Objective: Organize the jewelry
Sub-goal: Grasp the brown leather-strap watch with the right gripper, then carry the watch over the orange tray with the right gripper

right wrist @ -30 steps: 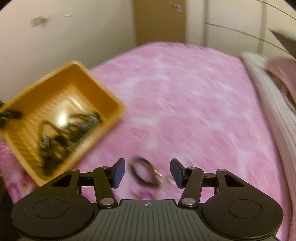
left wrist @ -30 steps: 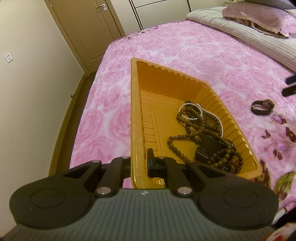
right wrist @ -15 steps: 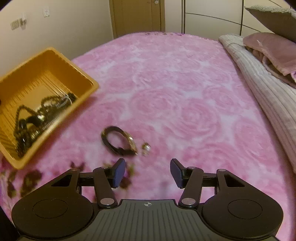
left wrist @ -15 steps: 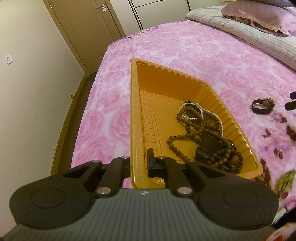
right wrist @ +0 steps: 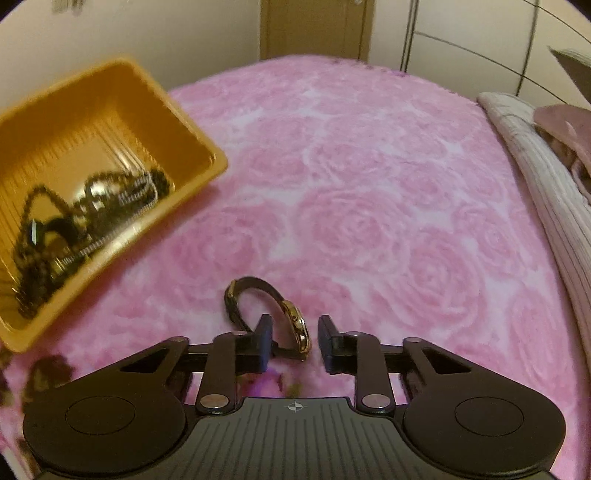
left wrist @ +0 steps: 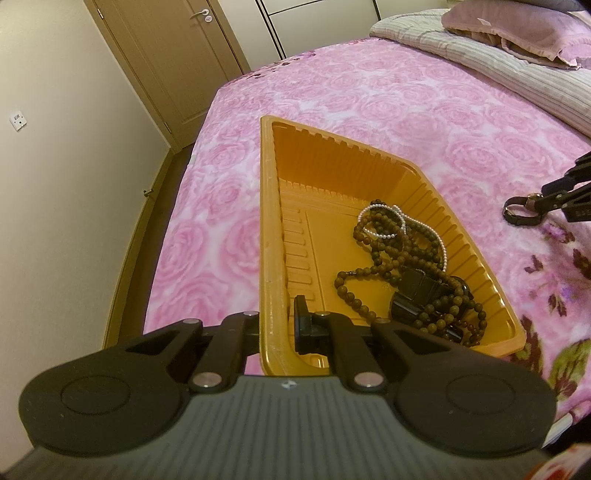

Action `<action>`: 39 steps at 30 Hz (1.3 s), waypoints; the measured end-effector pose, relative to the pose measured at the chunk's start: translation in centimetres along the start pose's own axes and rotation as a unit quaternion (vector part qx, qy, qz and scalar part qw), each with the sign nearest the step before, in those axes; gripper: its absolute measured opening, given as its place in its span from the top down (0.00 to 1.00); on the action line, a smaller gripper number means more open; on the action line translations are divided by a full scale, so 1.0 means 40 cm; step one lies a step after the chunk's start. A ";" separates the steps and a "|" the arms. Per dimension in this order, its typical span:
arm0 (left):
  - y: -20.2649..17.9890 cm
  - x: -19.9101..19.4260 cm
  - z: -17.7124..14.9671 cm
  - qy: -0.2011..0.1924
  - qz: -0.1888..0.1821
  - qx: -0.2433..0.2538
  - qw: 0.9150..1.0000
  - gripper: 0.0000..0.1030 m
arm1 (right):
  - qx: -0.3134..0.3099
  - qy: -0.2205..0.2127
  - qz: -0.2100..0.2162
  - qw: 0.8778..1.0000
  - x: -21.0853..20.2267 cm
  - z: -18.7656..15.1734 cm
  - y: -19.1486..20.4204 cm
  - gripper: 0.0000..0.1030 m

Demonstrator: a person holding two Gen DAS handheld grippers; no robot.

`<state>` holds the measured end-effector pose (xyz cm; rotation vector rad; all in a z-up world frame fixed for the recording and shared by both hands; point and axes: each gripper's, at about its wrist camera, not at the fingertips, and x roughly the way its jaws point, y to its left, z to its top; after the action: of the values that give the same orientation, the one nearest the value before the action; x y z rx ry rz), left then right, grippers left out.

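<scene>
An orange plastic tray (left wrist: 271, 229) lies on the pink bed. It holds brown bead strands (left wrist: 388, 251), a white pearl strand (left wrist: 384, 221) and dark pieces. My left gripper (left wrist: 279, 325) is shut on the tray's near left wall. A wristwatch (right wrist: 291, 325) with a dark strap and gold case lies on the bedspread right of the tray (right wrist: 177, 199). My right gripper (right wrist: 295, 341) is open, with the watch's case between its fingertips. The watch (left wrist: 521, 212) and the right gripper's fingers (left wrist: 561, 195) also show at the right edge of the left wrist view.
The pink rose-patterned bedspread (right wrist: 369, 184) spreads around the tray. A striped blanket (left wrist: 517, 74) and a mauve pillow (left wrist: 517, 29) lie at the far right. A cream wall and a wooden door (left wrist: 177, 55) stand left of the bed.
My right gripper has moved forward and down to the watch, so its case now sits between the open fingers. The left gripper and tray have not moved.
</scene>
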<state>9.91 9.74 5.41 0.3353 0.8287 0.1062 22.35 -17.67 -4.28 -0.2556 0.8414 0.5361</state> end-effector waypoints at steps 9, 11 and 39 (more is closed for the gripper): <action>-0.001 0.001 0.001 0.000 0.000 0.000 1.000 0.94 | -0.055 0.017 -0.041 0.998 0.031 -0.003 0.039 0.91; -0.005 -0.001 0.001 0.000 0.000 0.001 1.000 0.94 | -0.063 0.016 -0.044 0.997 0.023 -0.008 0.049 0.91; -0.009 -0.006 0.000 -0.004 0.000 0.002 1.000 0.94 | -0.038 -0.060 0.103 0.992 -0.159 0.098 0.218 0.92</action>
<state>9.72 9.36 5.46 0.3381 0.8220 0.1032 16.62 -10.93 3.04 -0.2047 0.7342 0.7698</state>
